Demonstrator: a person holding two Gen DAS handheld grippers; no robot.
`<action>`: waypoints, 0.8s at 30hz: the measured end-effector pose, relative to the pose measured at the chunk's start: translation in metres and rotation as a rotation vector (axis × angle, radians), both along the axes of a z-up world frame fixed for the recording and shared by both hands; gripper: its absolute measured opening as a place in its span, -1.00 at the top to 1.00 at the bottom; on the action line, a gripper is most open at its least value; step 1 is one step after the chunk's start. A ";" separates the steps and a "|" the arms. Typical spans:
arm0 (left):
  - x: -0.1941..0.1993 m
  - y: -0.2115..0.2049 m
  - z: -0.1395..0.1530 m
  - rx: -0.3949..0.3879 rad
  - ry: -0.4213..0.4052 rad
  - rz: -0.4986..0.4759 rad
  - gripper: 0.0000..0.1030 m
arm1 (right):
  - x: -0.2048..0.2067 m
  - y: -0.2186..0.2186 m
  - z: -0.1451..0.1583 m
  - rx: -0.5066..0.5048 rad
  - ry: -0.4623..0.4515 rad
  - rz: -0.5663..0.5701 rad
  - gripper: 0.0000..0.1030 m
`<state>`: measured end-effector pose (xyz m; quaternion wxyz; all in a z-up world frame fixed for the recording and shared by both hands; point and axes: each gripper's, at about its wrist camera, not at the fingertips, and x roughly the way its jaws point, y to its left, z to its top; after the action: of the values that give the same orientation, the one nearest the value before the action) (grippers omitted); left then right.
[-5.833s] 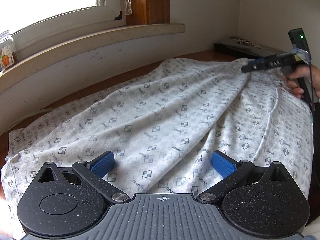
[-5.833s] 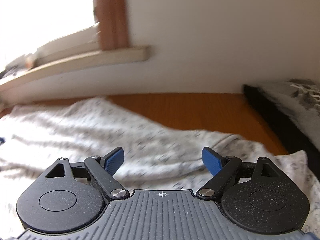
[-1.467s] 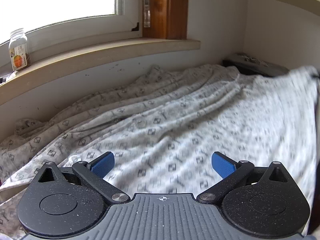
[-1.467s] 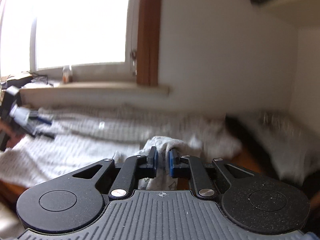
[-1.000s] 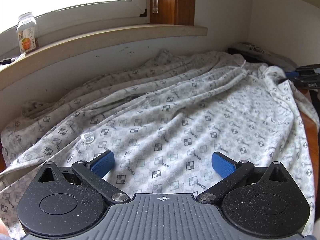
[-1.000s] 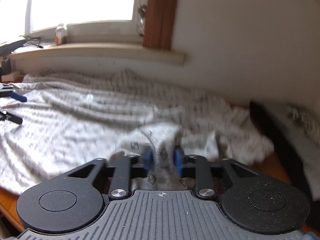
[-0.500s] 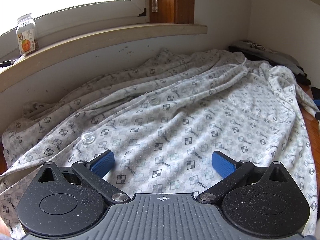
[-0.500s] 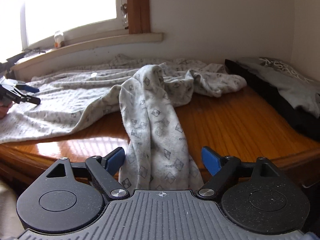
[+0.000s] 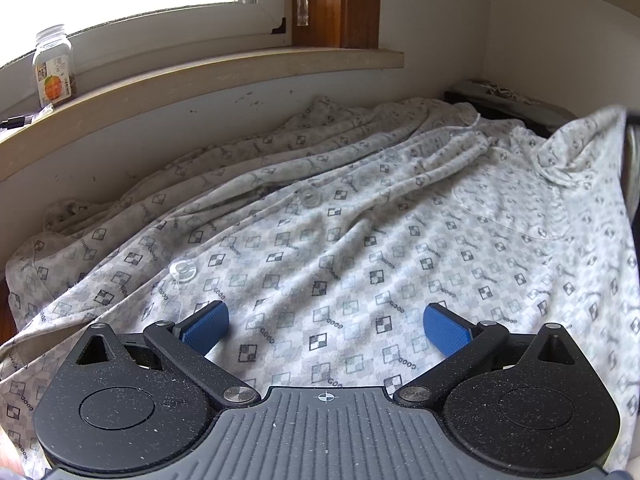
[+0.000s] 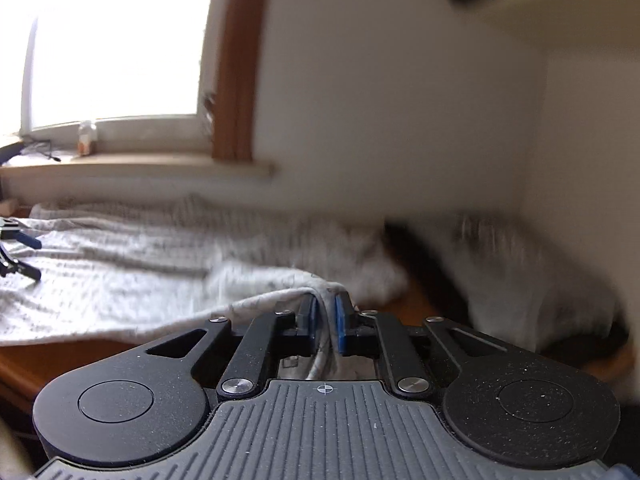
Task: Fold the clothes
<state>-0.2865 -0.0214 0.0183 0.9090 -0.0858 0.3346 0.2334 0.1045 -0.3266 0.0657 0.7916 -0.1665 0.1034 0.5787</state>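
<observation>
A white button-up shirt (image 9: 360, 220) with a grey check print lies spread across the wooden table. My left gripper (image 9: 326, 320) hovers low over its near part, open, blue pads wide apart with only flat cloth beneath them. In the right wrist view my right gripper (image 10: 325, 320) has its jaws closing on a fold of the shirt's sleeve (image 10: 280, 296), and the pads pinch the cloth. That sleeve (image 9: 592, 140) shows lifted at the right edge of the left wrist view. The left gripper (image 10: 16, 256) appears far left over the shirt (image 10: 140, 272).
A windowsill (image 9: 240, 68) runs behind the table, with a glass jar (image 9: 54, 72) on it. Dark and grey folded clothes (image 9: 508, 98) lie at the back right by the wall. Bare wood of the table (image 10: 420, 296) shows right of the shirt.
The right gripper's jaws, open around the hanging sleeve half a second ago, have shut on it and carried it up over the table. The left gripper has stayed put.
</observation>
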 end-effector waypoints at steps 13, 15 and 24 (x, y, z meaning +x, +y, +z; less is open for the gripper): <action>0.000 0.000 0.000 0.010 0.007 -0.007 -1.00 | -0.078 0.157 -0.005 -0.137 -0.001 0.348 0.16; 0.000 0.000 -0.001 0.010 0.007 -0.006 -1.00 | -0.068 0.149 -0.021 -0.169 0.028 0.321 0.06; 0.000 -0.001 0.000 0.011 0.008 -0.005 -1.00 | -0.017 0.058 -0.073 -0.230 0.150 0.191 -0.32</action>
<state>-0.2864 -0.0224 0.0180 0.9086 -0.0790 0.3372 0.2334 0.0876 -0.2688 -0.0075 0.6988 -0.2213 0.2114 0.6465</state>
